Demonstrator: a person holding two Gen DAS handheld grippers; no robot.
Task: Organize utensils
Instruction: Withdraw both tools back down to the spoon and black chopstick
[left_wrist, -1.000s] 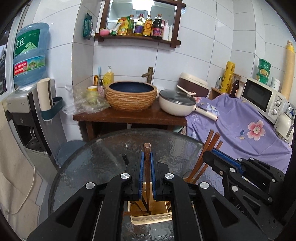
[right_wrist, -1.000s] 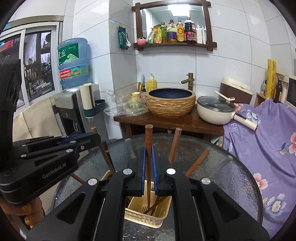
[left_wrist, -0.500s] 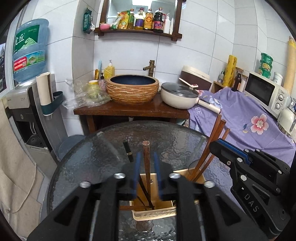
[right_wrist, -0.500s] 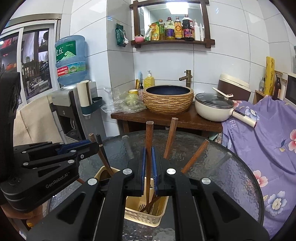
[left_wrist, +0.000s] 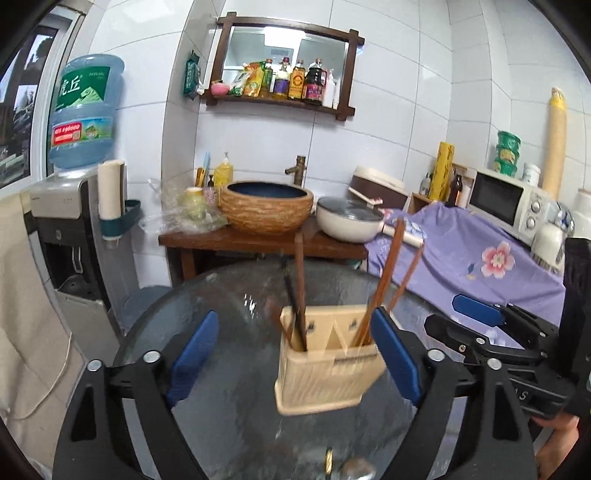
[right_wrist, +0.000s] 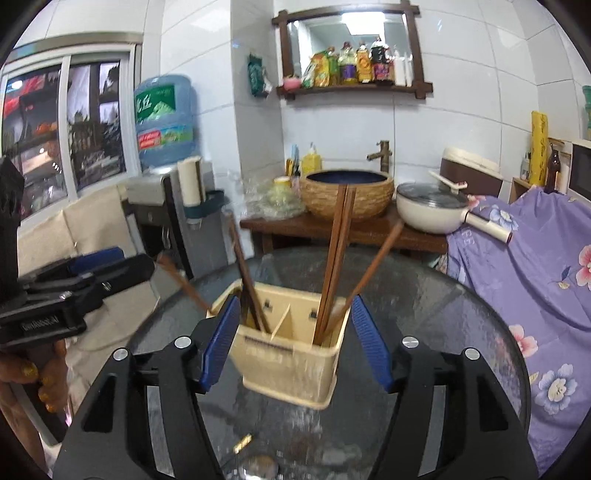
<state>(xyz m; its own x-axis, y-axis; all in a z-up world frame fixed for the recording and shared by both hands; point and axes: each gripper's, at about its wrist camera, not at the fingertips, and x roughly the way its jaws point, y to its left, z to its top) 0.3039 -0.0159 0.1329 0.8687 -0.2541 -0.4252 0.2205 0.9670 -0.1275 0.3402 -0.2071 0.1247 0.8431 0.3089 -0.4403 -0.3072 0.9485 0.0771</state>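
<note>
A beige plastic utensil holder (left_wrist: 327, 363) with two compartments stands on the round glass table (left_wrist: 229, 369); it also shows in the right wrist view (right_wrist: 291, 356). Several brown wooden chopsticks (left_wrist: 300, 291) stand in its left compartment, others (left_wrist: 384, 280) lean in the right one; in the right wrist view they show as a left group (right_wrist: 243, 273) and a right group (right_wrist: 338, 254). My left gripper (left_wrist: 293, 354) is open and empty just in front of the holder. My right gripper (right_wrist: 295, 341) is open and empty, its blue pads either side of the holder.
A wooden stand behind the table carries a woven basin (left_wrist: 266, 206) and a white lidded pan (left_wrist: 349, 219). A water dispenser (left_wrist: 70, 206) stands left. A purple-covered counter (left_wrist: 476, 266) with a microwave (left_wrist: 506, 201) is right. A spoon-like metal item (right_wrist: 258, 469) lies at the table's near edge.
Both grippers let go of their chopsticks, which now stand in the holder. Both jaws have opened wide and pulled back and up from the holder.
</note>
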